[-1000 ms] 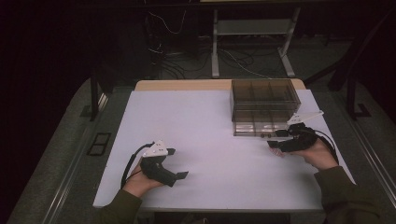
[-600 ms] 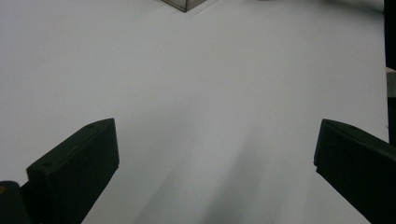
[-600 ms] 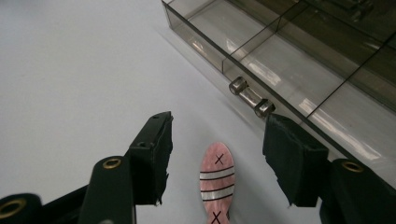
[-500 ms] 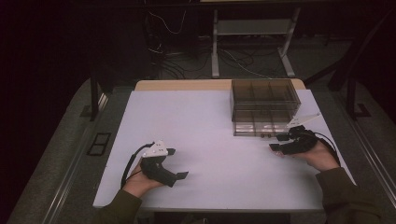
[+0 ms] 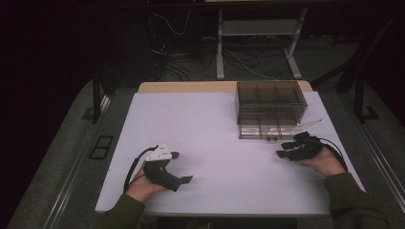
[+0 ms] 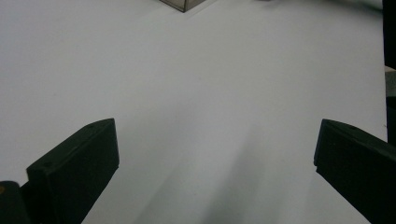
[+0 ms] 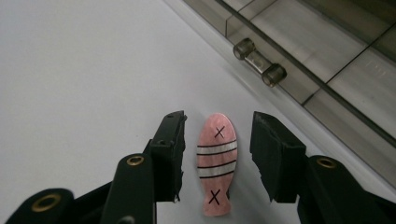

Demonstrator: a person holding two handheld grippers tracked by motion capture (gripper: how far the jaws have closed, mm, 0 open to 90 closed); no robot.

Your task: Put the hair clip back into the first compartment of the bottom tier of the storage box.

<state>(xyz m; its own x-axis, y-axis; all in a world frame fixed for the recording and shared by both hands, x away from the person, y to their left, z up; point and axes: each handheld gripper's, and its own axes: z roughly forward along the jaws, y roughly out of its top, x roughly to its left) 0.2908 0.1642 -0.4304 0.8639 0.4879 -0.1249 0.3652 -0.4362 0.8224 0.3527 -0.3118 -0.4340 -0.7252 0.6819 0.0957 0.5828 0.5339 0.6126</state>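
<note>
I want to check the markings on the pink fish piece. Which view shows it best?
The right gripper view: the pink fish piece lies flat on the table between the right gripper jaws, which have just been closing, stripes and crosses clear. From the high view, that gripper hides it.

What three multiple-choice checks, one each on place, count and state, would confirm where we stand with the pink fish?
1. Where does the fish lie?
A. Inside the drawer box
B. On the table between the right claw's jaws
C. Beside the left claw

2. How many black X marks does the fish carry?
A. None
B. Two
C. Five

3. How does the right claw stand to the fish?
A. Jaws either side, closing, not yet touching
B. Clamped and lifting it
C. Far off across the table

Key: 1 B, it lies flat on the white table beside the box. 2 B, one X near each end. 3 A, a gap shows on both sides of the fish as the jaws have just been closing.
</note>
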